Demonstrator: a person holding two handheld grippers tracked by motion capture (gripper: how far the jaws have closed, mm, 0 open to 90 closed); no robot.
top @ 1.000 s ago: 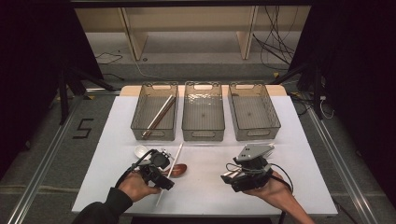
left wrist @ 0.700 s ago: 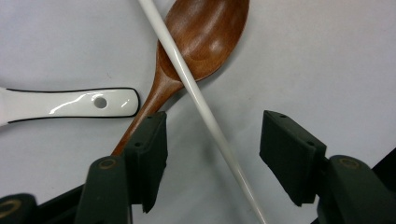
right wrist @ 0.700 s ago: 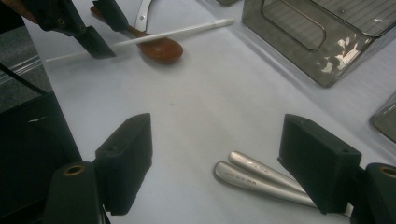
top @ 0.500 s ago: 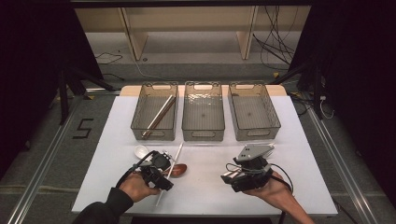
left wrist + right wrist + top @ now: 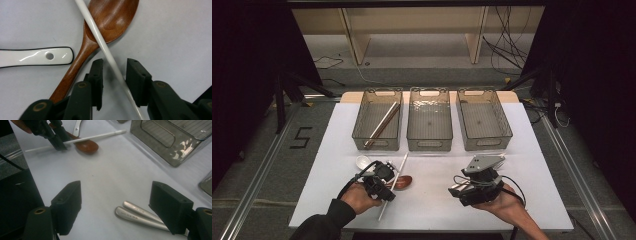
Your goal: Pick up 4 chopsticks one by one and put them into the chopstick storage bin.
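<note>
We worked at the white table (image 5: 532, 165), w/ three clear bins in a row along its far side. Taking the left bin (image 5: 362, 131) as landmark: it already held two chopsticks (image 5: 382, 125), one pale, one dark; the middle bin (image 5: 429, 125) & right bin (image 5: 484, 122) beside it looked empty. So sorting was barely begun, we judged. Near of the left bin lay the wooden spoon (image 5: 110, 17), a white ceramic spoon (image 5: 35, 57) & the white chopstick (image 5: 105, 50) across the wooden one. Our left gripper (image 5: 113, 75) had just been closing, jaws narrow round the white chopstick, not yet pinching it. Our right gripper (image 5: 122, 205) stood wide, over two metal handles (image 5: 140, 216), far right of that bin.
</note>
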